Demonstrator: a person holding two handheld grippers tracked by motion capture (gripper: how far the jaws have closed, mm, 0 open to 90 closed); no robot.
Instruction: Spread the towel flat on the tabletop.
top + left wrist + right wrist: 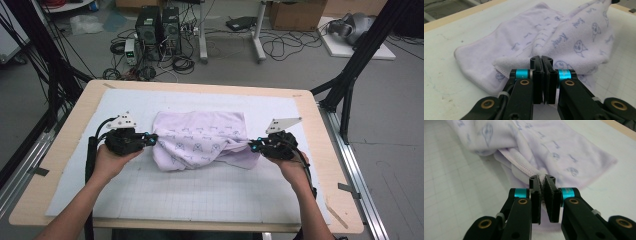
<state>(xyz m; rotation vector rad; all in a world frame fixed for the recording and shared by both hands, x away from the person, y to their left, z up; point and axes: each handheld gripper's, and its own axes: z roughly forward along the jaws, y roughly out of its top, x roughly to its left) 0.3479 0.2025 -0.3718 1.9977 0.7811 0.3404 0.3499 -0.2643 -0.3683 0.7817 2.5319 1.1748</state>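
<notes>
The lilac towel [202, 140] (printed with small faces) is seen bunched at the middle of the white mat [150, 195]. Its left edge is clamped by the left gripper [154, 138], and its right edge is pinched tight by the right gripper [251, 145].

Towel [200, 140]: soft, matt terry cloth. Tongs [541, 62]: black matt plastic, brass-coloured rivets. Worktop [70, 135]: pale wood, matt white gridded mat [200, 195].

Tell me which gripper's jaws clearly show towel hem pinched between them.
The right gripper: the lilac towel's stitched hem runs into its shut jaws. The left gripper bites a plainer fold.
</notes>
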